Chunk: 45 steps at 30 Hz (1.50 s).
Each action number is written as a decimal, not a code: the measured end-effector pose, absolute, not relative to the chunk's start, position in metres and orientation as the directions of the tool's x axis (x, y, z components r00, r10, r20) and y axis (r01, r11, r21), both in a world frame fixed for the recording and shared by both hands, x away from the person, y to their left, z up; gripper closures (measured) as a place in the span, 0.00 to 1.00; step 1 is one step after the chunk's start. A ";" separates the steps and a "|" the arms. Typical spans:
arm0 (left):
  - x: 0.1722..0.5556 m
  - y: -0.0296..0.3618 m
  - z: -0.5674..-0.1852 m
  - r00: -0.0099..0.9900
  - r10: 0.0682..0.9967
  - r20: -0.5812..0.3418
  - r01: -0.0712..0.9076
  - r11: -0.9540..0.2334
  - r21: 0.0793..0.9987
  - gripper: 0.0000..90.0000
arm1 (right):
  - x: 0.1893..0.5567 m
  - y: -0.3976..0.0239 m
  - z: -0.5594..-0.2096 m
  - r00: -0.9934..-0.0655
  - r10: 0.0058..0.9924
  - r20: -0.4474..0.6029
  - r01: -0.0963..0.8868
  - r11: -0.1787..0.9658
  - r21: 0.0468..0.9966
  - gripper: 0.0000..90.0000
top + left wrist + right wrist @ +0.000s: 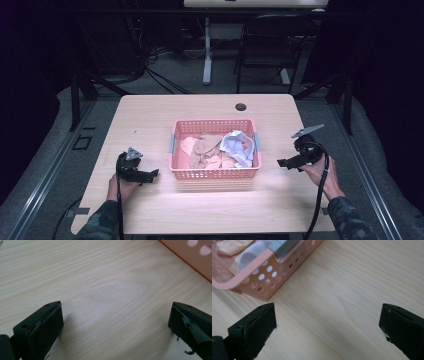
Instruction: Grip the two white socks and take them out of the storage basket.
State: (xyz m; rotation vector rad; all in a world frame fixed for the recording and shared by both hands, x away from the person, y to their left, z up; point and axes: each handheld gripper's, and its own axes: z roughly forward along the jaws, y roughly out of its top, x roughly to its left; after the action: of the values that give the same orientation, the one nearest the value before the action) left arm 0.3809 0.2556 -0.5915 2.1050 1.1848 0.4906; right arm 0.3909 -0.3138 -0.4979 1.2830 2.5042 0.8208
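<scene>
Pink plastic basket (215, 173), one, perforated walls, a grey handle clip on each short side, mid-table (150, 120). Near to far from it:

- Left gripper (151, 175), one, black, just beside the basket's near-left corner, low over bare wood; jaws spread wide, nothing between them. Hand (120, 189) behind it.
- Right gripper (281, 163), one, black, near the basket's right wall; jaws likewise wide and empty. Hand (320, 172) on its grip.
- Contents: peach cloths (206, 150), bunched, count unclear; white cloth (235, 145), one, crumpled against the basket's right side.
- Cable hole (241, 107), one, beyond the basket.
- Chair (270, 45), beyond the table, dim, partly cut off.
</scene>
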 end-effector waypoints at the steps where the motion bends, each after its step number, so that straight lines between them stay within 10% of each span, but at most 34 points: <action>1: 0.381 0.256 -0.591 0.519 0.855 0.002 0.606 -0.369 0.705 0.00 | 0.392 -0.313 -0.495 -0.601 0.797 0.066 0.676 0.463 0.573 0.01; 34: 0.381 0.256 -0.592 0.520 0.854 0.002 0.604 -0.370 0.706 0.00 | 0.439 -0.212 -0.452 -0.705 0.705 0.072 0.605 0.546 0.579 0.02; 45: 0.381 0.256 -0.592 0.521 0.854 0.002 0.603 -0.370 0.707 0.00 | 0.456 -0.182 -0.460 -0.702 0.709 0.070 0.616 0.554 0.560 0.27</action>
State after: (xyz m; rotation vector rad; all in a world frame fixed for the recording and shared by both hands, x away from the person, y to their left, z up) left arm 0.3809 0.2559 -0.5916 2.1049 1.1804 0.4916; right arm 0.4562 -0.1825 -0.4602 1.1278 2.6222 0.8473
